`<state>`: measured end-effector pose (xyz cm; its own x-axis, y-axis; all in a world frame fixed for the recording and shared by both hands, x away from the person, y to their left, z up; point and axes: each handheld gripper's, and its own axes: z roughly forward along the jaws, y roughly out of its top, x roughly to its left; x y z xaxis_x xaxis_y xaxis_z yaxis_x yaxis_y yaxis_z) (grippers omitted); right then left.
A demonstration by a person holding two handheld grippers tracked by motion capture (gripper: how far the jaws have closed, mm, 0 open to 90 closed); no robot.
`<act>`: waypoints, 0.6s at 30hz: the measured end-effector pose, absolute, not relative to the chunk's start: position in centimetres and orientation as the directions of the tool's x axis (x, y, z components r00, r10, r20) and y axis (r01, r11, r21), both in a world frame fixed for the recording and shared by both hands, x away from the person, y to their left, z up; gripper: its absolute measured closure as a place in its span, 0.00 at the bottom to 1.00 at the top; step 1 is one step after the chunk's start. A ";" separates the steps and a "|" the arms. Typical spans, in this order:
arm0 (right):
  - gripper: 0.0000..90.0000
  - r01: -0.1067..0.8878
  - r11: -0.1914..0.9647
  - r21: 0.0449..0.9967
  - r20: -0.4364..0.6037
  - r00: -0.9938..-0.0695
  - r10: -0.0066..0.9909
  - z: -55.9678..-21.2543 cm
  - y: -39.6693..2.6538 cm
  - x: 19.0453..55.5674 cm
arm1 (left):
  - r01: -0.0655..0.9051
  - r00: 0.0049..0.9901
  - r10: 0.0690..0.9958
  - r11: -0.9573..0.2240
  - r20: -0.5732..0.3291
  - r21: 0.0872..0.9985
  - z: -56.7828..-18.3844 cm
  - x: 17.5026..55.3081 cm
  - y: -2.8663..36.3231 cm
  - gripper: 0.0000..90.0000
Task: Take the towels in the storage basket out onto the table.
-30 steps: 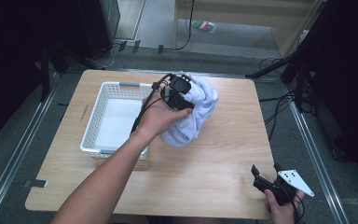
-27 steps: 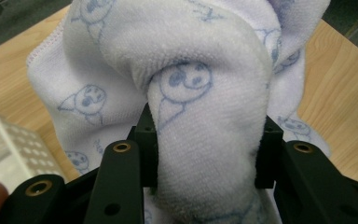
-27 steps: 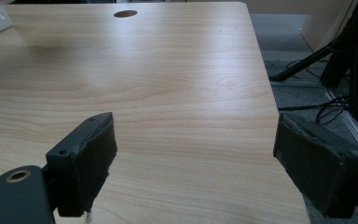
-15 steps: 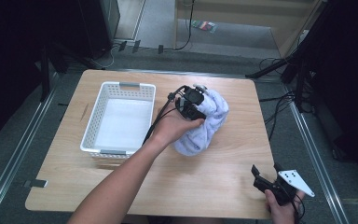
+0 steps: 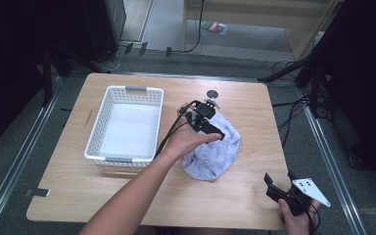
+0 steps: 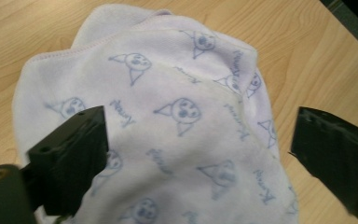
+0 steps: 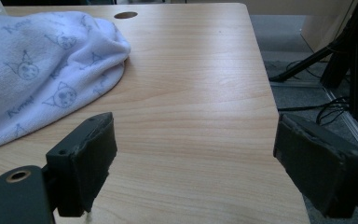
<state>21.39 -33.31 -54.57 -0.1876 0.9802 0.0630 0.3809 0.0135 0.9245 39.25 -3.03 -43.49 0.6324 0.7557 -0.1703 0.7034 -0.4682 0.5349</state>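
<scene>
**The cloth lies on the table and both grippers are open**

A soft cloth (image 5: 211,152) lies in a heap on the wooden table (image 5: 127,191). It is pale purple with little blue cat faces and blue words on it. It sits near the middle of the table, just to the right of a white basket (image 5: 94,128). The cloth and the basket are not touching.

The left gripper (image 5: 206,121) is right above the far end of the cloth. Its jaws have just been opening, and now they stand wide apart. In the left gripper view the cloth (image 6: 168,130) lies under and between the two black jaws, but the jaws do not press on it. The cloth rests on the table by itself.

The right gripper (image 5: 280,180) is at the near right corner of the table, well apart from the cloth. Its jaws are wide open too, and they hold nothing. In the right gripper view there is bare wood between the jaws, and the cloth (image 7: 37,70) is off to the left.

A small round hole (image 5: 212,93) is in the table top, just past the left gripper.
</scene>
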 end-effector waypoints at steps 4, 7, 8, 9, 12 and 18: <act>0.15 0.382 0.015 0.924 0.062 -0.187 0.980 -54.6 -33.3 21.4 | 0.689 0.636 0.755 -0.465 -0.158 0.556 -42.8 38.8 -2.5 0.00; 0.15 0.383 0.013 0.924 0.063 -0.186 0.980 -54.6 -33.3 21.4 | 0.683 0.635 0.757 -0.459 -0.153 0.568 -42.5 38.6 -2.2 0.00; 0.15 0.383 0.013 0.924 0.063 -0.186 0.980 -54.6 -33.3 21.4 | 0.682 0.634 0.759 -0.455 -0.152 0.572 -42.4 38.6 -2.0 0.00; 0.15 0.383 0.012 0.923 0.065 -0.185 0.981 -54.6 -33.3 21.4 | 0.680 0.632 0.760 -0.452 -0.149 0.577 -42.2 38.5 -1.8 0.00; 0.15 0.381 0.011 0.924 0.065 -0.187 0.980 -54.6 -33.3 21.4 | 0.671 0.631 0.764 -0.452 -0.133 0.588 -41.8 38.1 -1.1 0.00; 0.15 0.382 0.013 0.924 0.063 -0.187 0.980 -54.6 -33.3 21.4 | 0.659 0.620 0.778 -0.447 -0.100 0.605 -41.1 37.5 0.8 0.00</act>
<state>21.37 -33.26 -54.57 -0.1869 0.9804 0.0630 0.3820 0.0135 0.9241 37.49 0.77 -41.15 0.6197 0.7785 -0.0998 0.6590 -0.4470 0.6049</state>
